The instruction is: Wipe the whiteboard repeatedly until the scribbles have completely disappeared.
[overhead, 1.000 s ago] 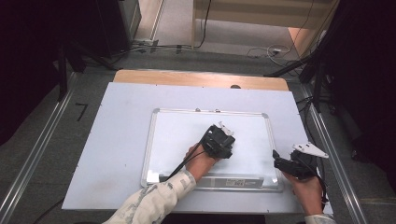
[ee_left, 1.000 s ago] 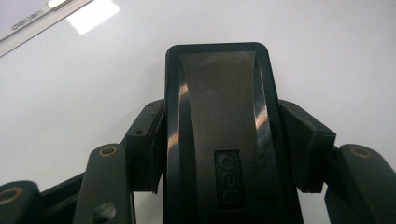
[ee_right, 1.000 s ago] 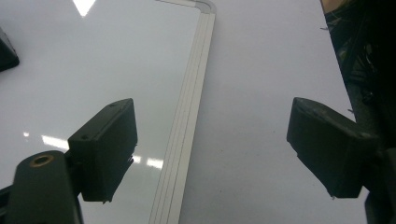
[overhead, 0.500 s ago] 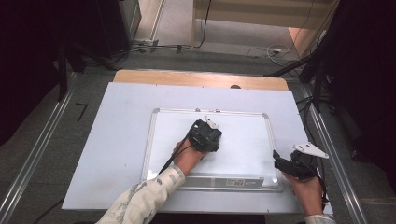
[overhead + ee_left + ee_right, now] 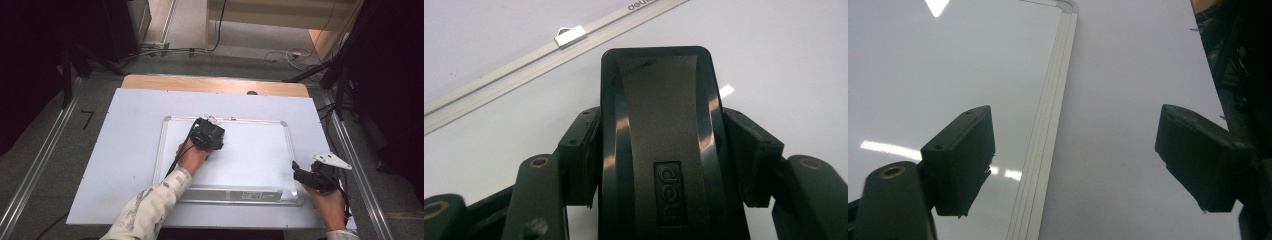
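Item 1: eraser (image 5: 664, 150), black plastic w/ embossed brand tag, qty 1. Location: clamped in left gripper (image 5: 209, 136), on the whiteboard (image 5: 250, 155), far-left part of the board near its top frame. Jaws clenched on the eraser's two long sides, pads pressing both flanks. Handling (est.): light, rigid shell, glossy so a bit slippery; waisted middle gives the pads a natural seat, so best hold is across the narrow waist as now. Soft pad side likely underneath, can't confirm. Not fragile.

Item 2: whiteboard, qty 1, metal frame, lies flat on the table (image 5: 125, 150). Surface looks clean. Stiff, smooth, prob. slides if pushed hard; a steadying hold at the frame edge makes sense.

Item 3: right gripper (image 5: 306, 176), qty 1, at the board's near-right corner. Jaws released, wide apart, nothing between them; frame strip (image 5: 1045, 150) runs below the gap.

Item 4: hanger clip (image 5: 570, 36) on the frame, 1 visible.

Grippers total: 2. Hands: 2.
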Demonstrator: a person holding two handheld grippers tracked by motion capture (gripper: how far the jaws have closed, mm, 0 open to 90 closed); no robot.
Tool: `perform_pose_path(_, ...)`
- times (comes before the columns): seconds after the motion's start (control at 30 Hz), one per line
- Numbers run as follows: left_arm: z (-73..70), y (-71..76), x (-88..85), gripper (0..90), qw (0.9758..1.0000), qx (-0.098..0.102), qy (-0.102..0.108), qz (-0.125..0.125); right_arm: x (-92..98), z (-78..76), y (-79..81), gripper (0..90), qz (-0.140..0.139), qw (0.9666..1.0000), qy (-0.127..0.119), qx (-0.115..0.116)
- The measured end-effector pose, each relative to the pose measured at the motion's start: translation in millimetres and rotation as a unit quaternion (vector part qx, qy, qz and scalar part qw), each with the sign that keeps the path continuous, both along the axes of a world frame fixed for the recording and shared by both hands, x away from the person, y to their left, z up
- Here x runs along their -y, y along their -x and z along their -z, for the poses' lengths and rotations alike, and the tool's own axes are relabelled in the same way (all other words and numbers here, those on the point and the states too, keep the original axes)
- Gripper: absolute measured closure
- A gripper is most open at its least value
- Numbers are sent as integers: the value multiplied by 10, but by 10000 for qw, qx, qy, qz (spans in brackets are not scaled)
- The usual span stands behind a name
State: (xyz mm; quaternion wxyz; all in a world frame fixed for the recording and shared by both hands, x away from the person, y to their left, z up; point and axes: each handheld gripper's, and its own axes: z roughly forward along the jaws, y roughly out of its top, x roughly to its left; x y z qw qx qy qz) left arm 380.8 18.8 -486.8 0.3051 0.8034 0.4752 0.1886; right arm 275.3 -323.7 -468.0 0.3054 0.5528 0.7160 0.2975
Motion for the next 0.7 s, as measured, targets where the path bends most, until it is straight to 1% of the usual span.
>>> perform_pose_path(0.03, -2, -23, 21, 403, 10000, -1, -21, -28, -3, -1, -1, 149, -4, 10000, 2, -4)
perform_pose_path(0.1, -4, -30, 35, 404, 10000, -7, -32, -32, -11, -2, -5, 149, -6, 10000, 12, -5)
perform_pose_path(0.13, -4, -27, 69, 404, 10000, 8, -46, -62, -16, -2, -10, 148, -17, 10000, 9, -3)
perform_pose_path(0.3, -8, 20, 170, 405, 10000, -10, -62, 18, -30, 3, -33, 149, -44, 10000, 7, -19)
perform_pose_path(0.4, -11, 50, 199, 405, 9999, -38, -71, 80, -31, 2, -36, 148, -58, 10000, 10, -8)
perform_pose_path(0.47, -11, 95, 238, 405, 9998, -46, -73, 157, -29, 1, -32, 148, -59, 10000, 8, -2)
perform_pose_path(0.5, -11, 148, 275, 405, 9996, -60, -82, 262, -25, 0, -30, 149, -39, 10000, 4, -3)
perform_pose_path(0.53, -11, 174, 292, 405, 9995, -68, -75, 305, -23, -1, -29, 149, -38, 10000, 7, -1)
perform_pose_path(0.7, -11, 259, 359, 405, 9992, -93, -73, 381, -34, 1, -29, 149, -43, 10000, 15, -7)
